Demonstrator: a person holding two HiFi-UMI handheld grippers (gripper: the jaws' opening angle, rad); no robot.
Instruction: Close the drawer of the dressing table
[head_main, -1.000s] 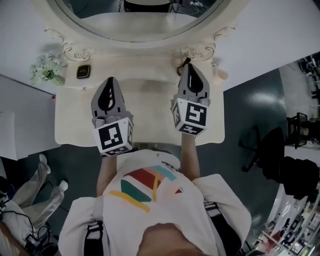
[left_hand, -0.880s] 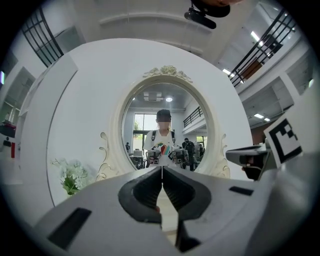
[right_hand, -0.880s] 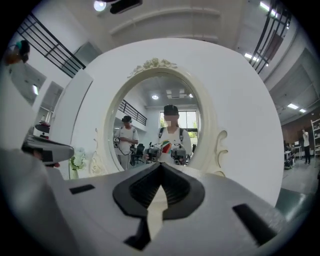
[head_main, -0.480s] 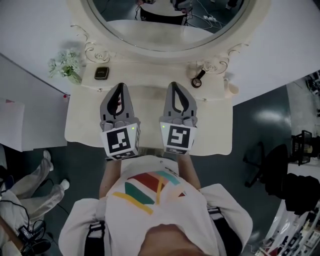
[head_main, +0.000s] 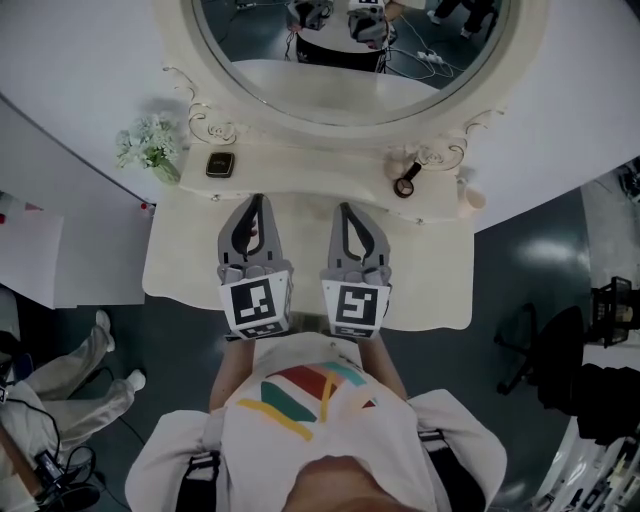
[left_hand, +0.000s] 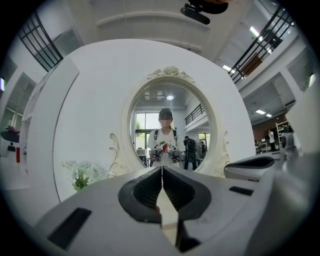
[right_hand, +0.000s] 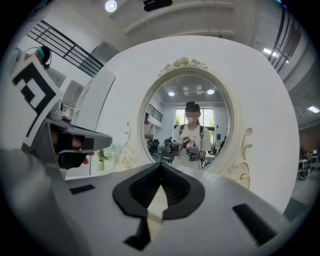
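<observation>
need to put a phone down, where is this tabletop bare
Bare: the tabletop left of the left gripper, in front of the flowers, and right of the right gripper. Crowded: the back ledge under the mirror, with a small dark case and a round-headed dark object.

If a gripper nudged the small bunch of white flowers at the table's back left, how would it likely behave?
The flowers look top-heavy, a wide spray over a narrow base, so they would probably tip rather than slide. The stems likely bend easily. They stand at the left end of the table, so a push might send them off.
</observation>
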